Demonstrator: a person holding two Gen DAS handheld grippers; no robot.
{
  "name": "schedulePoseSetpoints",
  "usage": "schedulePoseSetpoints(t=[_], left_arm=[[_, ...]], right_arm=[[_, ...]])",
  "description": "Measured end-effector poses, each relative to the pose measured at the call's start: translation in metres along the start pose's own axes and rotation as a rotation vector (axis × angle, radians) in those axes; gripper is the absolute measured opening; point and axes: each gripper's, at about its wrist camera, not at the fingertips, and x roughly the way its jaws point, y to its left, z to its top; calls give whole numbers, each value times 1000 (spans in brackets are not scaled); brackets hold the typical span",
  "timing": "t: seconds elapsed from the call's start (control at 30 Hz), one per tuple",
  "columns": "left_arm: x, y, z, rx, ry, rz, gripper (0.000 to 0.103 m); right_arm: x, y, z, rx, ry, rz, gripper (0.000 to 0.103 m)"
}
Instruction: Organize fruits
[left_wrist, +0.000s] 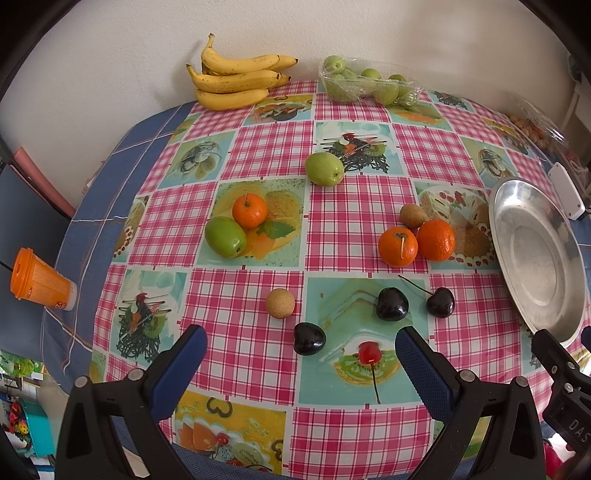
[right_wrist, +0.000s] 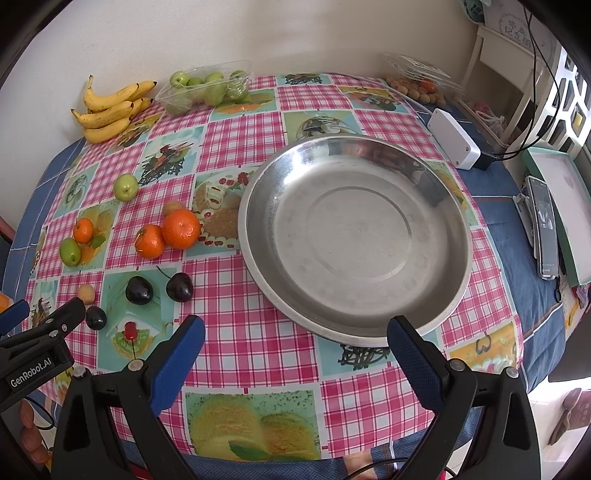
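Dark cherry (left_wrist: 309, 338) lies between the wide-open, empty left claw (left_wrist: 301, 345); right claw (right_wrist: 295, 341) likewise.

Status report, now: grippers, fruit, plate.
Left gripper open, empty. Right gripper open, empty. Loose fruit on tablecloth; metal plate bare. Nothing blocking.

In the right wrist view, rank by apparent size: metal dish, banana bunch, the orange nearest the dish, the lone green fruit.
1. metal dish
2. banana bunch, though farther away
3. orange nearest the dish
4. lone green fruit, also farther back

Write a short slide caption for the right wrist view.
Open right gripper faces an empty metal plate; fruit lies scattered left.
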Motion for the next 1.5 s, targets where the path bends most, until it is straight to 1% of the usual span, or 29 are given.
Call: schedulePoseSetpoints(t=[0.7, 0.8, 0.87, 0.93, 1.07, 1.17, 1.27, 1.4, 1.5], left_arm=[[0, 0, 0, 1, 0, -2, 103], [2, 2, -3, -4, 5, -7, 103], [3, 4, -2, -14, 8, -25, 103], [4, 7, 1, -38, 3, -39, 103], [3, 15, 10, -72, -25, -35, 103], [4, 22, 18, -102, -44, -72, 103], [4, 29, 22, -124, -84, -103, 103], [16, 35, 25, -162, -51, -121, 103], [24, 36, 24, -173, -29, -111, 103]], right_arm=[[0, 0, 0, -2, 0, 0, 99], [0, 3, 0, -9, 1, 4, 99], [1, 5, 1, -15, 2, 9, 99], [1, 8, 2, -23, 2, 23, 99], [3, 18, 8, -52, -3, 77, 99], [6, 30, 13, -70, -1, 114, 99], [13, 40, 18, -64, 16, 162, 99], [22, 52, 22, -68, 35, 193, 99], [28, 60, 25, -79, 48, 210, 98]])
